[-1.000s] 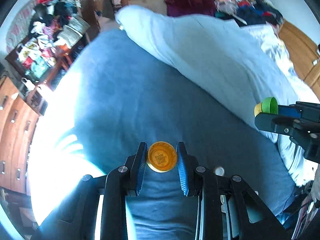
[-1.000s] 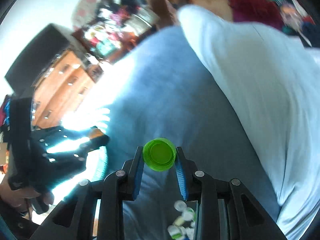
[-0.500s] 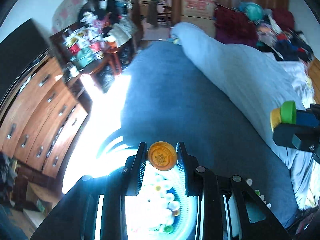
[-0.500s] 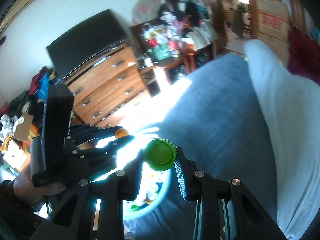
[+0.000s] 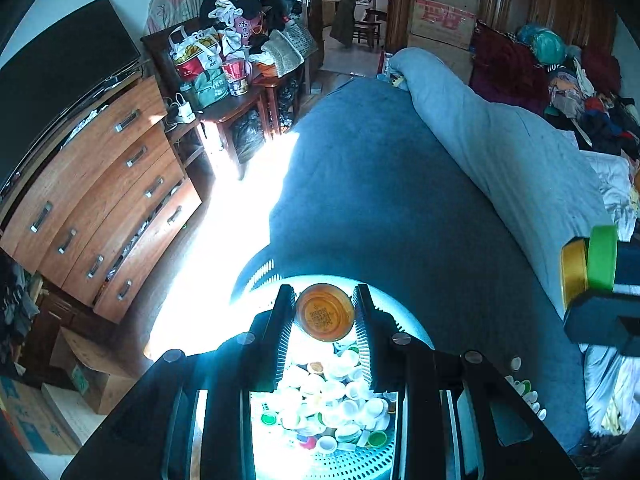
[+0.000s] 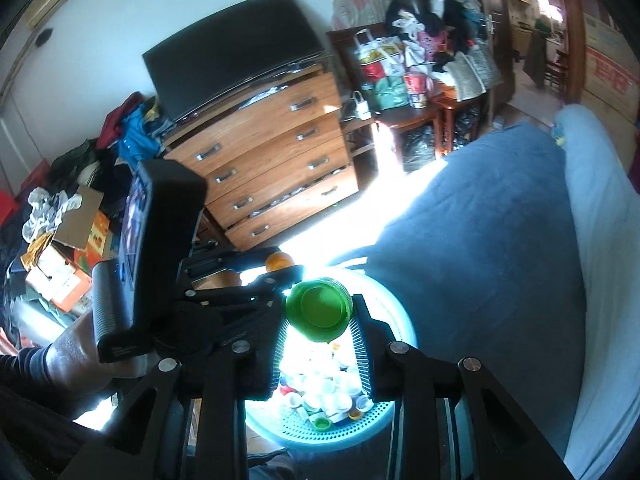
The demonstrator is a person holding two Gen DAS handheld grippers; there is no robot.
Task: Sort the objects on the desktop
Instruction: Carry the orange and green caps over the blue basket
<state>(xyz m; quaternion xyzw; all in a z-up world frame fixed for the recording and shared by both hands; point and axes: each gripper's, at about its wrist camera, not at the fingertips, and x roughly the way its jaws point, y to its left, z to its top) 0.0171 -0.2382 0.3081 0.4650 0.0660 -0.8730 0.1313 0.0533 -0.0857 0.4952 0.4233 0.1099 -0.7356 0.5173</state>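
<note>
My left gripper (image 5: 325,314) is shut on an orange bottle cap (image 5: 325,312) with a printed code inside, held above a pale blue perforated basket (image 5: 352,466) filled with several white, green and orange caps. My right gripper (image 6: 318,314) is shut on a green bottle cap (image 6: 318,312) over the same basket (image 6: 340,428). In the left wrist view the green cap (image 5: 602,258) shows at the right edge, pressed against a yellow cap (image 5: 574,272). In the right wrist view the left gripper (image 6: 286,266) with its orange cap (image 6: 278,260) sits just left of mine, a hand (image 6: 76,348) on its handle.
The basket rests at the corner of a bed with a dark blue blanket (image 5: 380,200) and a light blue duvet (image 5: 500,148). A few loose caps (image 5: 524,392) lie on the blanket to the right. A wooden chest of drawers (image 6: 272,160) and a cluttered table (image 5: 224,80) stand beyond.
Both grippers swung left from over the blue blanket to above the basket of caps, each still gripping its cap. The drawers and the television came into view.
</note>
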